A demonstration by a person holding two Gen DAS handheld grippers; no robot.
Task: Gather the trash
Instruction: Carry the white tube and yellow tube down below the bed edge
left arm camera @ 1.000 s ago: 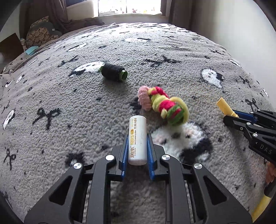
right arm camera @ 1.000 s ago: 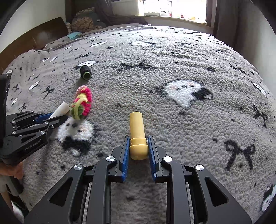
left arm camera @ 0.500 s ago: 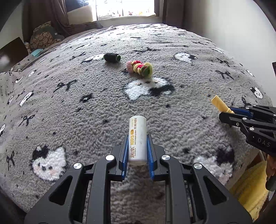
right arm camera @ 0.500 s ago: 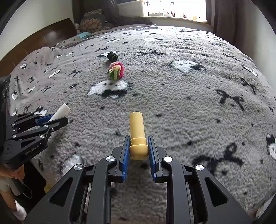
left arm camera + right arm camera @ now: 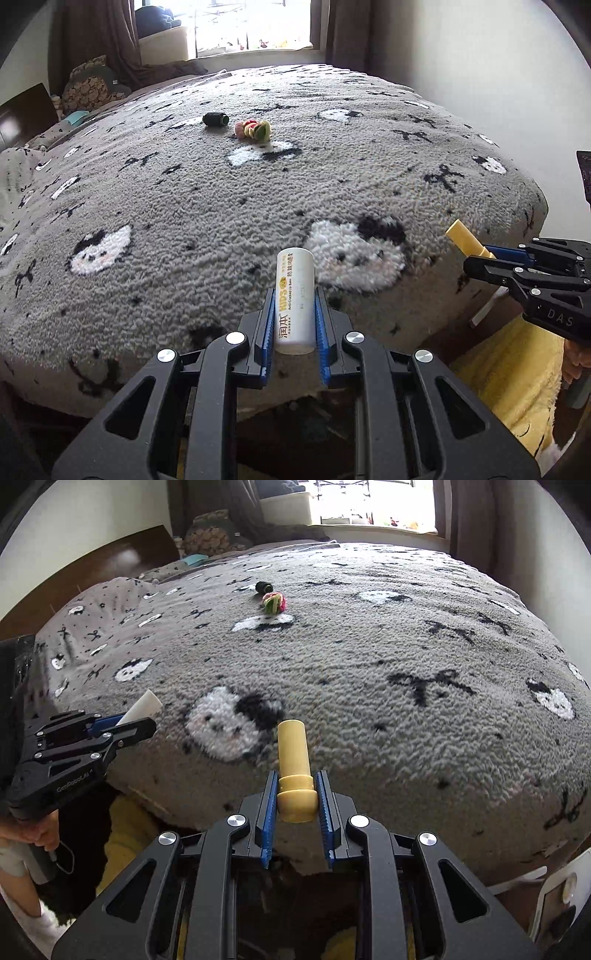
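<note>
Holding: left claw (image 5: 295,325) clamped on white balm tube (image 5: 294,299) | right claw (image 5: 296,801) clamped on yellow tube (image 5: 293,771) | both likely light, stiff, slick; grip mid-barrel.

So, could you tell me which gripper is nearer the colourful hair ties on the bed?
Left, marginally. Both the left gripper and right gripper hang off the bed's near edge, far from the hair ties.

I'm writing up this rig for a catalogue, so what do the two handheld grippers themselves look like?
Both are matte black linkage frames with triangular cut-outs and silver pivot bolts. The left gripper and right gripper each have blue ribbed finger pads. Grey lettering marks their sides. No cables show.
</note>
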